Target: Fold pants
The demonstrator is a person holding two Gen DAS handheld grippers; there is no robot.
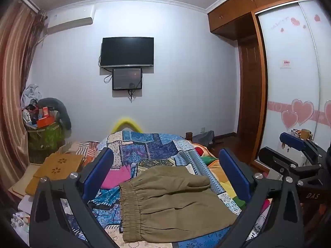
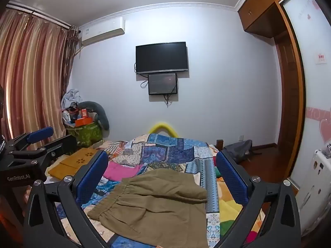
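Note:
Olive-brown pants (image 1: 171, 202) lie folded on the patchwork bedspread (image 1: 149, 146), elastic waistband to the left. They also show in the right wrist view (image 2: 157, 204). My left gripper (image 1: 167, 165) is open and empty, raised above the pants, blue pads wide apart. My right gripper (image 2: 163, 167) is open and empty too, held above the pants. The right gripper shows at the right edge of the left wrist view (image 1: 295, 144). The left gripper shows at the left edge of the right wrist view (image 2: 39, 136).
A pink cloth (image 2: 122, 170) lies on the bed left of the pants. A yellow-brown wooden board (image 1: 55, 169) lies at the bed's left side. A cluttered green bin (image 1: 45, 136) stands by the curtain. A wardrobe (image 1: 293, 82) stands on the right. A TV (image 1: 127, 51) hangs on the far wall.

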